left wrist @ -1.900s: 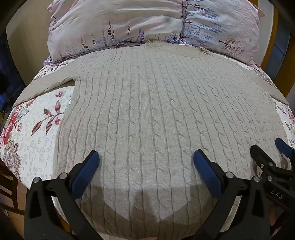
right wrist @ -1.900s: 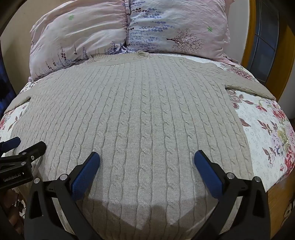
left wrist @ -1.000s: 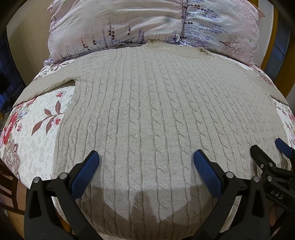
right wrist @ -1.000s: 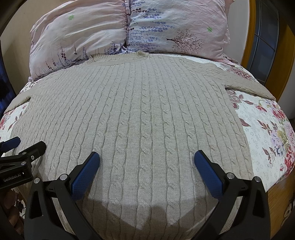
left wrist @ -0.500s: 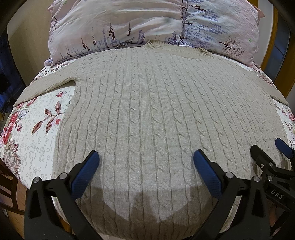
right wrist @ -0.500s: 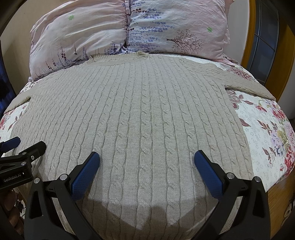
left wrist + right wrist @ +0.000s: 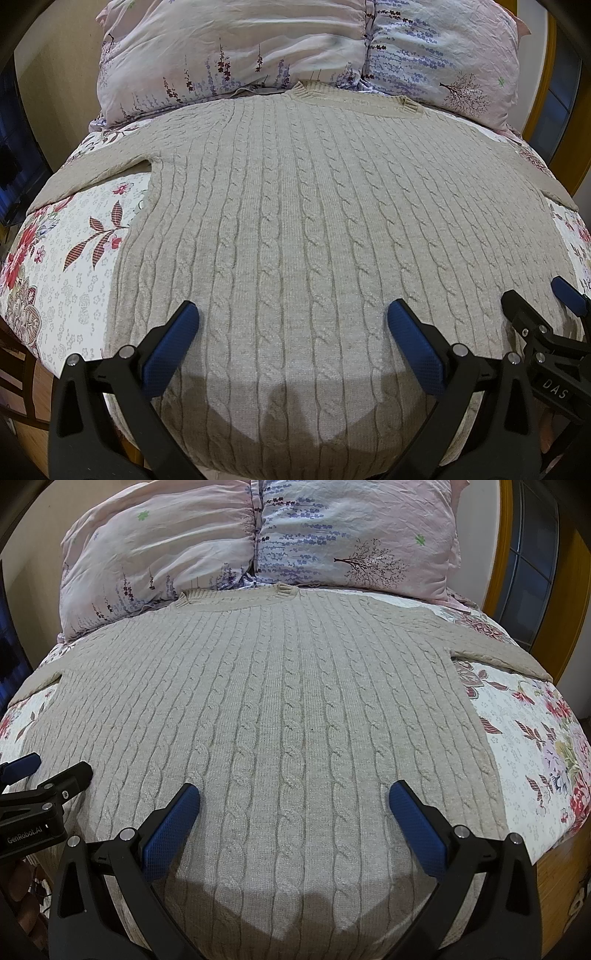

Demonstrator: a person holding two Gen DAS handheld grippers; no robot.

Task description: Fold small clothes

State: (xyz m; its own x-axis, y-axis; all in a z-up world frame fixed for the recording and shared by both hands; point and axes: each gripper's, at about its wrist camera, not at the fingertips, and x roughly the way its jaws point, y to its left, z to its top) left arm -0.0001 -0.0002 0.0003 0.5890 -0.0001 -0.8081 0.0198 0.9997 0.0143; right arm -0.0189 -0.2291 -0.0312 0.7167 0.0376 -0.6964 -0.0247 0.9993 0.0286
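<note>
A beige cable-knit sweater [image 7: 295, 221] lies flat on the bed, collar toward the pillows, both sleeves spread to the sides. It also fills the right wrist view [image 7: 280, 716]. My left gripper [image 7: 291, 317] is open and empty, hovering over the sweater's lower hem on the left half. My right gripper [image 7: 293, 797] is open and empty over the hem on the right half. The right gripper also shows at the left wrist view's right edge [image 7: 543, 302], and the left gripper at the right wrist view's left edge [image 7: 44, 771].
The bed has a floral sheet [image 7: 66, 258], which also shows in the right wrist view [image 7: 535, 760]. Two pink and lilac pillows [image 7: 295, 48] lie at the head. A yellow wooden frame [image 7: 502, 546] stands at the right. The bed's near edge drops off below the hem.
</note>
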